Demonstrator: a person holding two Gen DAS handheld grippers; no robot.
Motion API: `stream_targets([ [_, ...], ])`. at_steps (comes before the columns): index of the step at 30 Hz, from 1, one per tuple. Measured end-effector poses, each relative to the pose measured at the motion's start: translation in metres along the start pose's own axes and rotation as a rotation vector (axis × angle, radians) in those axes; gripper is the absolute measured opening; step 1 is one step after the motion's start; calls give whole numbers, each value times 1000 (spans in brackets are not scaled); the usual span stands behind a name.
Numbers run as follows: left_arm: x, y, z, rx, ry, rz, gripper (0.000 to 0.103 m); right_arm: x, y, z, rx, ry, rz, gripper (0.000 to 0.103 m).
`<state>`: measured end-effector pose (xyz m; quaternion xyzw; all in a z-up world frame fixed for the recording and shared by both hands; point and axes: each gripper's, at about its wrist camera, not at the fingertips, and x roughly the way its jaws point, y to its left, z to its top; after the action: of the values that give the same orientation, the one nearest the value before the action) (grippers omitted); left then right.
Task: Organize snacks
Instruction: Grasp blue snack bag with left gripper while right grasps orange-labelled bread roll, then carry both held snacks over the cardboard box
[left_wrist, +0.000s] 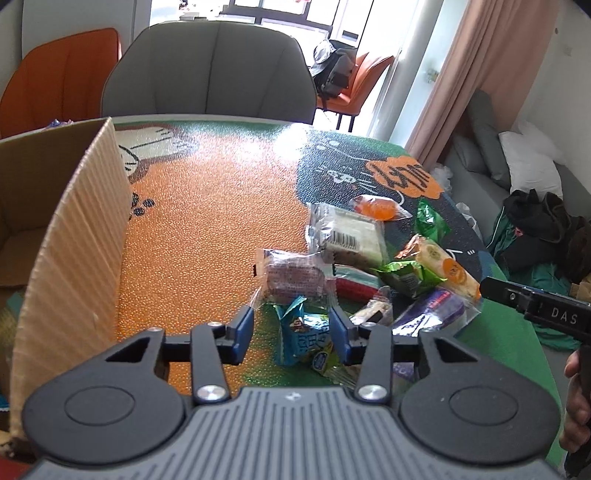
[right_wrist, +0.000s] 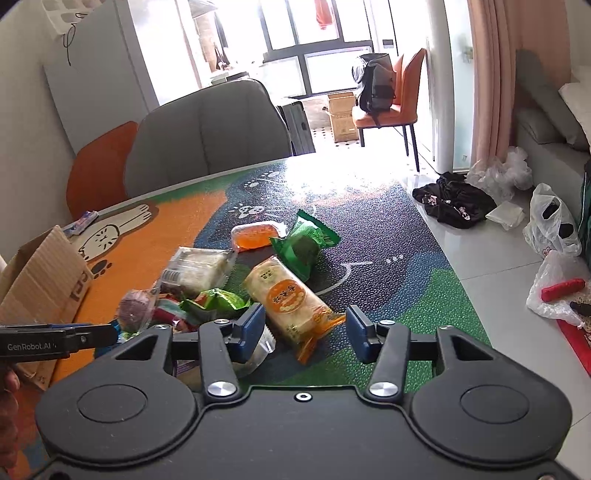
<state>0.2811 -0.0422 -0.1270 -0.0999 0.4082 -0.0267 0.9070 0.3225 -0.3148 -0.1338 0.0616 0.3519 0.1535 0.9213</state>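
A pile of wrapped snacks lies on the patterned table mat (left_wrist: 207, 206). My left gripper (left_wrist: 291, 326) is open, its jaws either side of a blue snack packet (left_wrist: 301, 336) that lies on the mat. Behind it is a clear-wrapped purple cake (left_wrist: 293, 275). My right gripper (right_wrist: 306, 326) is open over the near end of a long cracker pack with an orange label (right_wrist: 286, 295). Farther off lie a green packet (right_wrist: 304, 245), an orange jelly pack (right_wrist: 255, 234) and a clear-wrapped white snack (right_wrist: 199, 267). An open cardboard box (left_wrist: 70, 236) stands at the left.
A grey chair (left_wrist: 210, 70) and an orange chair (left_wrist: 59, 81) stand behind the table. The table's right edge drops to a tiled floor with clothes and plastic bags (right_wrist: 550, 221). The right gripper's body shows in the left wrist view (left_wrist: 539, 310).
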Motion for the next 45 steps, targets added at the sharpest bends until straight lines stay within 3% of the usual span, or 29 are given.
stream_targets([
  [9, 18, -9, 0, 30, 60, -37, 45, 28, 2, 11, -27, 25, -8, 51],
  [12, 20, -12, -2, 49, 46, -27, 44, 35, 4, 13, -39, 37, -2, 51],
  [15, 21, -10, 1, 42, 53, -28, 33, 40, 7, 13, -50, 41, -1, 51],
  [25, 6, 2, 4, 31, 20, -4, 32, 45, 15, 6, -99, 80, -10, 55],
  [26, 3, 3, 4, 29, 15, -4, 32, 44, 17, 4, -112, 76, -21, 53],
  [28, -1, 4, 4, 27, 7, 0, 32, 41, 17, 3, -109, 80, -24, 39],
  [30, -6, 6, 4, 23, -2, 3, 32, 36, 15, 3, -89, 88, -9, 33],
  [45, -64, 21, 2, 1, -121, -1, 32, -17, 41, 6, -89, -22, 4, 33],
])
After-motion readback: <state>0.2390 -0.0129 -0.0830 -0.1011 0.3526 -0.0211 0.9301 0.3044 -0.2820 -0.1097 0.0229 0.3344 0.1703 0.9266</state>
